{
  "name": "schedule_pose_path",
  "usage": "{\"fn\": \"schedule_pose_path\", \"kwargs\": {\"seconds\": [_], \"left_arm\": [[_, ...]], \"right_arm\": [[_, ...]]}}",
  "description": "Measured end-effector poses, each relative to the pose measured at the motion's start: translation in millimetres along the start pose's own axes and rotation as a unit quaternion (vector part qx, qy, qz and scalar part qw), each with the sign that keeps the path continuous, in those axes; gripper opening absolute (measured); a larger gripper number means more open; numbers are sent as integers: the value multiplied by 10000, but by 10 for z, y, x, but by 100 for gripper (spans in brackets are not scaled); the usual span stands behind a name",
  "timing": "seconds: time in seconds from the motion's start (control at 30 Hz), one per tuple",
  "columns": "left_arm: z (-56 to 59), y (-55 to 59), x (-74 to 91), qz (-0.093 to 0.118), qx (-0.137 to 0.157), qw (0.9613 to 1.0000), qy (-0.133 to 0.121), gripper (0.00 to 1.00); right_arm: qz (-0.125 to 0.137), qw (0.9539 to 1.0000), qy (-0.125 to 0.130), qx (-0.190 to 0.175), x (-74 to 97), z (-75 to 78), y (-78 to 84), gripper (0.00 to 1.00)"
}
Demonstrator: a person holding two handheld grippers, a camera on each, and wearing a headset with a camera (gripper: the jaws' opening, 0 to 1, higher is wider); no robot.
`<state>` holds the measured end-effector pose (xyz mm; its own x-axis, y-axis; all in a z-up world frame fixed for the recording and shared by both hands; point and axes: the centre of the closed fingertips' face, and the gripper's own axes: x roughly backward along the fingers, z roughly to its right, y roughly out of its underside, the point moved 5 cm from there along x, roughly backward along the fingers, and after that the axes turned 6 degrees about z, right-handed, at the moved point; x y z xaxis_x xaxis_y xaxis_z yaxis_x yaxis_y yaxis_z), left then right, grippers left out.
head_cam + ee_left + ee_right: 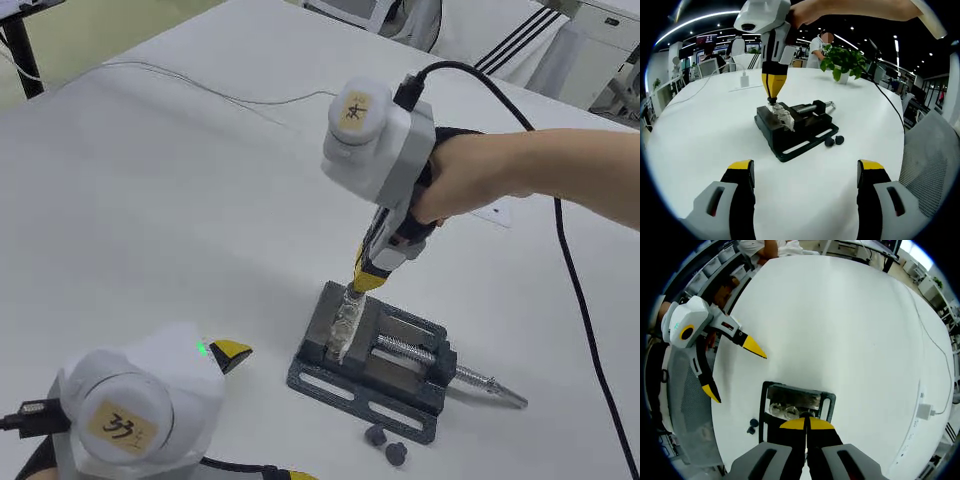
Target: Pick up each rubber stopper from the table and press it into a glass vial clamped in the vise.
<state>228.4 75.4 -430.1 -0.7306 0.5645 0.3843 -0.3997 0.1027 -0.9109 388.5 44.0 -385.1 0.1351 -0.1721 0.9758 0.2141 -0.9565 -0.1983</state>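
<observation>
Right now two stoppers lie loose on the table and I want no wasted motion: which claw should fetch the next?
Probably the left. The left claw is open, empty and faces the stoppers beside the vise. The right claw is shut, tip down at the vials.

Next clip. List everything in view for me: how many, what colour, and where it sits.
table: one, white, under everything
vise: one, dark grey, on the table
vials: two by the look, clear, clamped in the vise
stoppers: two, dark grey, on the table beside the vise's base
wire: one, thin, grey, across the far part of the table
charger: one, white, on the table at the wire's end
plant: one, green, at the table's far edge
right gripper: white, yellow-tipped fingers shut, pointing down onto a vial
left gripper: white, yellow-tipped fingers open, over bare table short of the vise
</observation>
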Motion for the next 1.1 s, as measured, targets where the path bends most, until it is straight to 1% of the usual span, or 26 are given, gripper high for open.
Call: {"fn": "schedule_pose_path", "kwargs": {"seconds": [0.03, 0.13, 0.17, 0.2, 0.23, 0.33, 0.43, 0.5, 0.53, 0.6, 0.63, 0.7, 0.77, 0.87, 0.93, 0.97, 1.03, 1.1], "left_arm": [[0, 1, 0, -6, 3, 10000, -1, 83], [2, 2, 2, -3, 8, 10000, -3, 83], [3, 3, 4, -6, 5, 10000, -1, 83], [0, -1, 8, 6, 5, 10000, -18, 83], [2, -1, 11, 8, 14, 10000, -14, 83], [0, -1, 21, -18, -9, 10000, -29, 83], [4, -41, 54, 9, -26, 10000, -54, 82], [4, -64, 75, 11, -41, 10000, -82, 82], [10, -80, 87, 15, -58, 9999, -84, 82], [15, -106, 101, 15, -101, 9999, -100, 82], [16, -123, 110, 29, -116, 9999, -101, 82], [13, -147, 120, 25, -159, 9998, -121, 82], [15, -166, 125, 34, -165, 9998, -129, 82], [29, -205, 134, 40, -210, 9997, -150, 82], [38, -240, 148, 61, -242, 9995, -168, 82], [39, -251, 155, 63, -257, 9995, -178, 82], [39, -265, 171, 81, -275, 9994, -201, 82], [40, -267, 179, 73, -292, 9993, -213, 82]], "right_arm": [[-21, 10000, -17, 3, -4, 10, -3, 0], [-5, 9999, -44, -141, -3, 13, 0, 0], [0, 9999, -32, -145, -4, 6, -2, 0], [8, 10000, -14, -29, -8, -5, -10, 0], [13, 9999, -3, -113, -9, -12, -11, 0], [1, 10000, 17, -98, -15, -8, -17, 0], [16, 10000, 25, -74, -12, -12, -15, 0], [75, 9997, -8, -233, -7, 1, -5, 0], [87, 9998, -9, -175, -6, -17, -10, 0], [102, 9998, -6, -168, -4, -33, -13, 0], [82, 10000, 11, -52, -1, -44, -16, 0], [36, 9999, 22, -107, 3, -48, -23, 0], [2, 10000, 28, -32, 10, -53, -17, 0], [-12, 10000, 53, -27, 18, -63, -6, 0], [30, 10000, 65, 17, 27, -67, 11, 0], [95, 9999, 81, 13, 32, -68, 25, 0], [189, 9997, 125, -64, 36, -73, 39, 0], [274, 9995, 174, -19, 36, -85, 51, 0]]}}
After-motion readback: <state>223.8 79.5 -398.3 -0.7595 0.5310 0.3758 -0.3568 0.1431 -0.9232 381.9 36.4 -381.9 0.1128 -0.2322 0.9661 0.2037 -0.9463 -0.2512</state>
